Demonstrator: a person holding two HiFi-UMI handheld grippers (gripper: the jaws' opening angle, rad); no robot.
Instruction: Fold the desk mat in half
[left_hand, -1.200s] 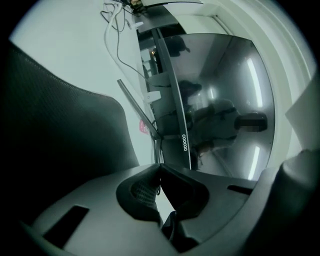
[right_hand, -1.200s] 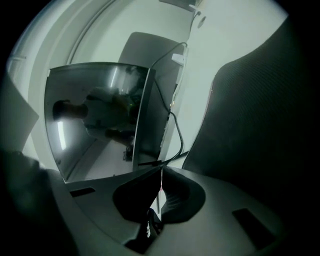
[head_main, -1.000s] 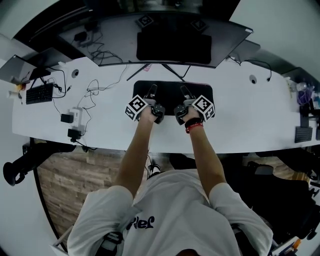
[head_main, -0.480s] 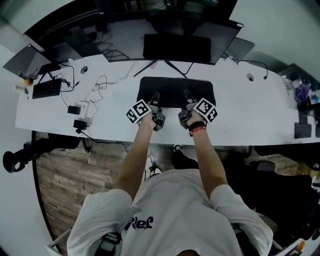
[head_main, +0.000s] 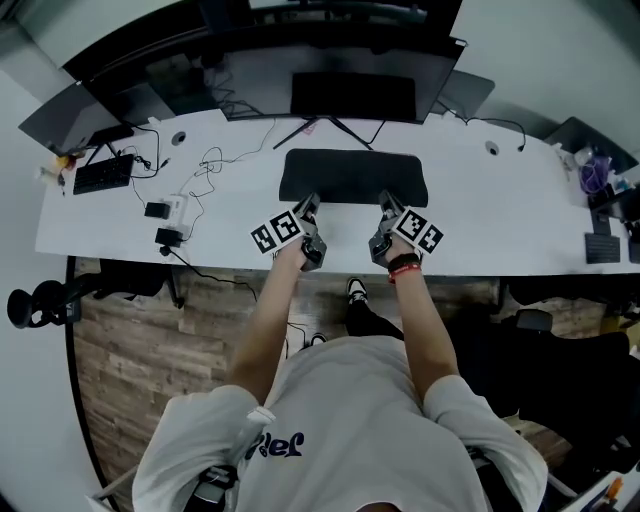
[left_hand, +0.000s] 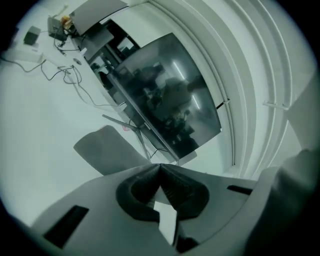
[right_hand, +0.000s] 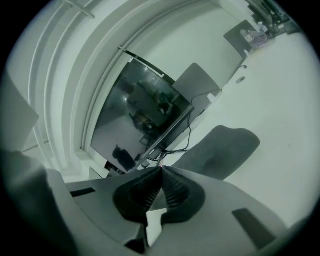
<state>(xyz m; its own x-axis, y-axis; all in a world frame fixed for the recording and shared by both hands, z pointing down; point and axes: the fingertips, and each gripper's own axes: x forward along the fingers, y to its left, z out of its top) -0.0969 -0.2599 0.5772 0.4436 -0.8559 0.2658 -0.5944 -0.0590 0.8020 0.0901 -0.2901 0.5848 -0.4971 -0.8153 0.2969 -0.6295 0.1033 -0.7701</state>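
I count 1 mat (head_main: 352, 177), 2 grippers, 1 monitor (head_main: 352, 97), 1 keyboard (head_main: 102, 173) and 2 round cable holes in the desk (head_main: 500, 225), one far left (head_main: 178, 139), one far right (head_main: 491, 148). Mat is a dark, matte oblong w/ rounded corners, lying flat mid-desk just near of the monitor's thin splayed stand legs (head_main: 322, 128); can't tell if it's one layer or two. Left gripper (head_main: 311, 203) and right gripper (head_main: 386, 203) sit side by side, tips at the mat's near edge, left one toward its left end, right one toward its right end; can't tell if they touch it. Each carries 1 cube w/ black-and-white square markers. In left gripper view the left gripper's (left_hand: 160, 165) ridged dark pads meet at the tip, nothing between them, mat (left_hand: 107, 150) ahead and monitor (left_hand: 165, 100) glossy beyond. Same in right gripper view: right gripper (right_hand: 161, 169) closed tip to tip and empty, mat (right_hand: 220, 150) ahead to the right, monitor (right_hand: 135, 120) behind. Desk is long, white, smooth. On its left: loose thin cables (head_main: 215, 160), small white boxes (head_main: 170, 210), the keyboard, a grey slab (head_main: 70, 105) at the far corner. More clutter at the far right end, too small to name. Red band on right wrist (head_main: 403, 269). Below the desk's near edge: wood-plank floor (head_main: 130, 340) and a dark chair (head_main: 35, 305) at left.
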